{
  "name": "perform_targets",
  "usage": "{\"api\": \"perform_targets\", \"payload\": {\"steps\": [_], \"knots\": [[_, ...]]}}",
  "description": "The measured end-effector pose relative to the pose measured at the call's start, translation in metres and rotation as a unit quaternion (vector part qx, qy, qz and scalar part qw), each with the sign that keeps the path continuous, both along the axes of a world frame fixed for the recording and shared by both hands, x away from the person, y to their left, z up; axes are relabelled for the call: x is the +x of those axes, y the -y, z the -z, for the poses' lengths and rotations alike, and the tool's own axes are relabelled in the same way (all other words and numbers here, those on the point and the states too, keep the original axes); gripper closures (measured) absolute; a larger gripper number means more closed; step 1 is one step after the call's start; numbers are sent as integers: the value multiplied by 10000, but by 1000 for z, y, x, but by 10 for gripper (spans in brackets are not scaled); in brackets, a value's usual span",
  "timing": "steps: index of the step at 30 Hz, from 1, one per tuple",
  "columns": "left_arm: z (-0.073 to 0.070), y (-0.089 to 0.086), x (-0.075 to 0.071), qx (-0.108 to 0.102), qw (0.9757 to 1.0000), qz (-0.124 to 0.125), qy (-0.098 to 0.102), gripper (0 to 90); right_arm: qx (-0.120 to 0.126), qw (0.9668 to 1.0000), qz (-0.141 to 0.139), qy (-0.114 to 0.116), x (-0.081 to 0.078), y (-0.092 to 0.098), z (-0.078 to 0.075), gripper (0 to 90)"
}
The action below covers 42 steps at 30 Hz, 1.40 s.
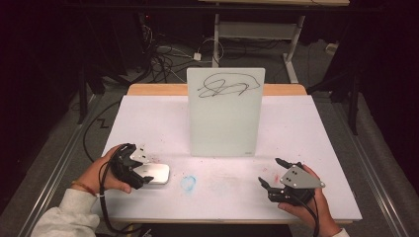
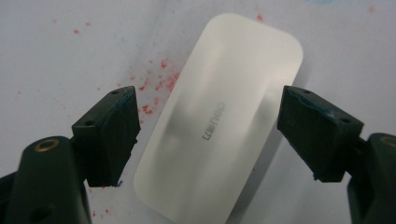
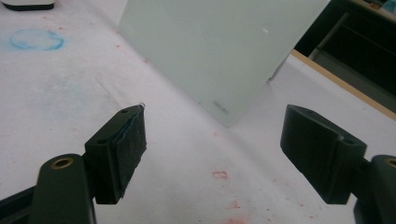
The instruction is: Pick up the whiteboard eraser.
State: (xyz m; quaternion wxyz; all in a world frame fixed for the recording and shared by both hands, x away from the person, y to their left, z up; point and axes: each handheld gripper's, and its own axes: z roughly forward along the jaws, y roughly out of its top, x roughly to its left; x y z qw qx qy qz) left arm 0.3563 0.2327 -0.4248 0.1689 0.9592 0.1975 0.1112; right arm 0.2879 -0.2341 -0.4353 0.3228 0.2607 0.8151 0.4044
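A small white rounded eraser block [image 1: 154, 173] [image 2: 219, 116] lies flat on the white table [image 1: 296, 128] at the front left. My left gripper [image 1: 141, 178] [image 2: 208, 135] hovers over it, open, jaws on either side of it and apart from it. A frosted glass board [image 1: 226, 112] [image 3: 219, 51] stands upright mid-table with a black scribble [image 1: 228, 86] near its top. My right gripper [image 1: 273, 174] [image 3: 215, 144] rests open at the front right, nothing between its jaws, facing the board's lower corner.
A blue ring smudge [image 1: 188, 182] [image 3: 36, 39] and red specks [image 2: 156, 84] mark the tabletop between the grippers. The table's wooden far edge [image 1: 158, 89] shows behind the board. Cables [image 1: 163, 57] and a desk frame [image 1: 257, 29] lie on the floor beyond.
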Motion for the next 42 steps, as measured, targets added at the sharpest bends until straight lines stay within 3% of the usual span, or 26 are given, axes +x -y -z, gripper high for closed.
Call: {"api": "perform_targets", "payload": {"steps": [2, 3, 5, 10, 17, 26, 31, 37, 39, 42], "knots": [[6, 1, 7, 48, 9996, 104, -273, 189, -39, 10000, -54, -31, 0, -2, 1, 229], [6, 1, 7, 48, 9996, 104, -273, 185, -41, 9999, -72, -65, -1, -3, 2, 229], [10, 1, 10, 98, 9986, 164, -486, 179, -90, 9998, -130, -88, 0, -4, 3, 230], [17, 6, 12, 302, 9981, 224, -496, 155, -181, 9995, -194, -192, 1, -7, 8, 232], [27, 17, 23, 542, 9947, 468, -735, 165, -309, 9984, -339, -330, 1, -12, 14, 239], [23, 15, 26, 642, 9929, 627, -779, 237, -324, 9976, -468, -406, 1, -14, 16, 248], [18, 11, 24, 436, 9951, 610, -641, 286, -307, 9977, -468, -379, 0, -15, 15, 248], [7, 8, 18, -31, 9991, 414, -49, 288, -294, 9981, -432, -319, 0, -13, 13, 248], [5, 7, 15, -169, 9994, 268, 171, 289, -275, 9985, -404, -262, 0, -12, 12, 249], [3, 6, 12, -583, 9974, 82, 413, 289, -217, 9990, -331, -190, 0, -9, 9, 248]]}}
